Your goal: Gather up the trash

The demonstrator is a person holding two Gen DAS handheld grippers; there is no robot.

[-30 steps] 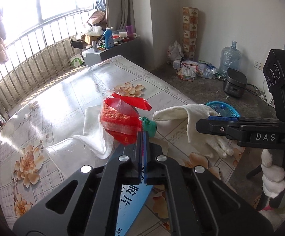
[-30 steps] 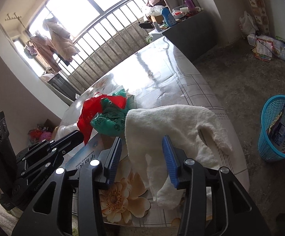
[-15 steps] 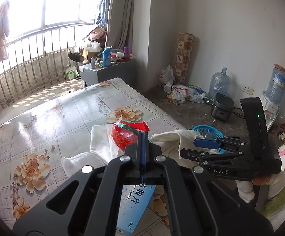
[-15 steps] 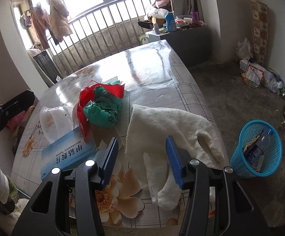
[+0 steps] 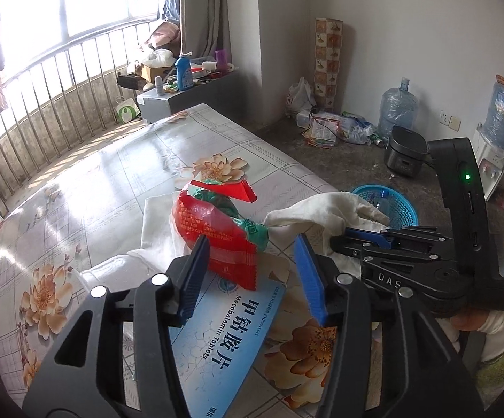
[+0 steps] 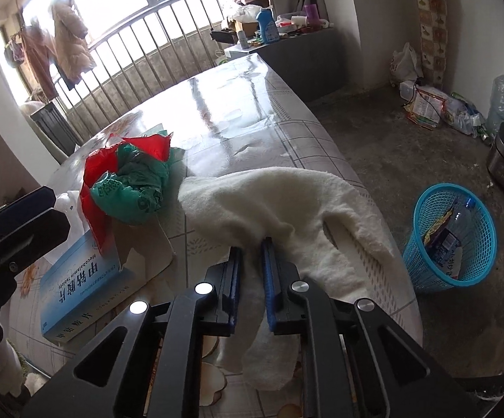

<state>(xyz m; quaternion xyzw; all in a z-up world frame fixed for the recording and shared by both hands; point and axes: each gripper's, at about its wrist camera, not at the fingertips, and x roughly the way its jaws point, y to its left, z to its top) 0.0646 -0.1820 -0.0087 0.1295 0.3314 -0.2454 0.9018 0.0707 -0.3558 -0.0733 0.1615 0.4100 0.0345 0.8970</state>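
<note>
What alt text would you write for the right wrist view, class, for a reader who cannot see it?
The right tool is closing on a fold of a white fleecy cloth draped over the table edge. To its left lie a red and green wrapper bundle and a blue tablet box; a blue basket holding trash stands on the floor at right.

Left gripper (image 5: 250, 271), clamped shut a second ago, jaws now opening, red wrapper (image 5: 217, 230) just ahead between blue pads, untouched. Right gripper (image 6: 252, 271), wide apart before, jaws now closing on fold of white towel (image 6: 279, 202); towel bunches between pads.
</note>
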